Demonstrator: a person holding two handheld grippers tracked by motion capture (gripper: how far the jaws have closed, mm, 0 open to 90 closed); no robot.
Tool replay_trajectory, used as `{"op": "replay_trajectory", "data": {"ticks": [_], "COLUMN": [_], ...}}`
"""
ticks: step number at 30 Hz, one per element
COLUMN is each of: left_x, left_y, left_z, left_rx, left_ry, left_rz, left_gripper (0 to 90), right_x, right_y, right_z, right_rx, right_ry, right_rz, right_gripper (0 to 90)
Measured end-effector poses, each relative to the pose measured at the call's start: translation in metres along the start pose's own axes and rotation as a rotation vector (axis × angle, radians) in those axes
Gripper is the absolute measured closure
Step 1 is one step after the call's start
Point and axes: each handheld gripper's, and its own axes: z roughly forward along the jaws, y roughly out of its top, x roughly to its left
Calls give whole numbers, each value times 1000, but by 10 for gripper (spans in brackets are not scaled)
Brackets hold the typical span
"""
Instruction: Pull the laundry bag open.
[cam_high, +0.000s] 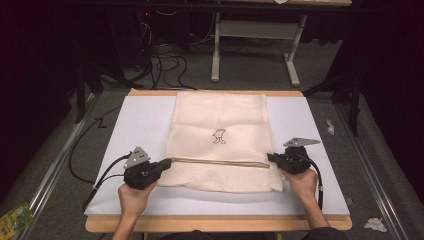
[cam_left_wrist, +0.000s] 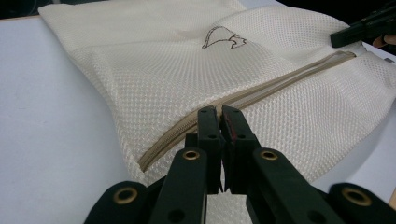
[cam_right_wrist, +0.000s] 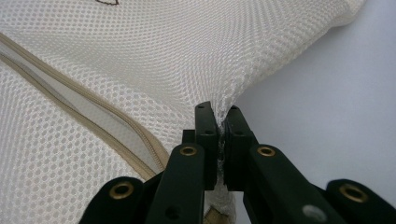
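Observation:
A cream mesh bag (cam_high: 220, 115) with a small dark drawing (cam_high: 219, 136) lies flat on the white board (cam_high: 135, 125). A tan zipper (cam_high: 220, 161) runs across its near part. My left gripper (cam_high: 169, 162) sits at the zipper's left end. In the left gripper view its jaws (cam_left_wrist: 219, 112) are shut right on the zipper (cam_left_wrist: 280, 81), apparently on the pull, which is hidden between them. My right gripper (cam_high: 270, 157) holds the bag's right edge. In the right gripper view it (cam_right_wrist: 218, 112) is shut on a pinch of mesh (cam_right_wrist: 163, 56), lifted slightly, and the zipper (cam_right_wrist: 70, 112) gapes a little.
The board rests on a wooden tabletop (cam_high: 215, 223). Beyond it stand a metal table frame (cam_high: 255, 30) and floor cables (cam_high: 165, 65). Crumpled paper (cam_high: 375, 224) lies on the floor at right, a green packet (cam_high: 15, 217) at left. The other gripper (cam_left_wrist: 336, 38) is visible far off.

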Motion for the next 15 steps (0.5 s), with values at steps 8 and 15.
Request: {"op": "replay_trajectory", "data": {"ticks": [8, 15], "left_x": [2, 5], "left_y": [-2, -4], "left_z": [-1, -4], "left_rx": [8, -1], "left_ry": [4, 13], "left_rz": [-2, -12], "left_gripper": [872, 872], "right_x": [1, -1], "right_y": [2, 7], "right_z": [1, 0], "right_rx": [5, 7], "right_ry": [0, -16], "right_rz": [-2, -11], "right_gripper": [882, 882]}}
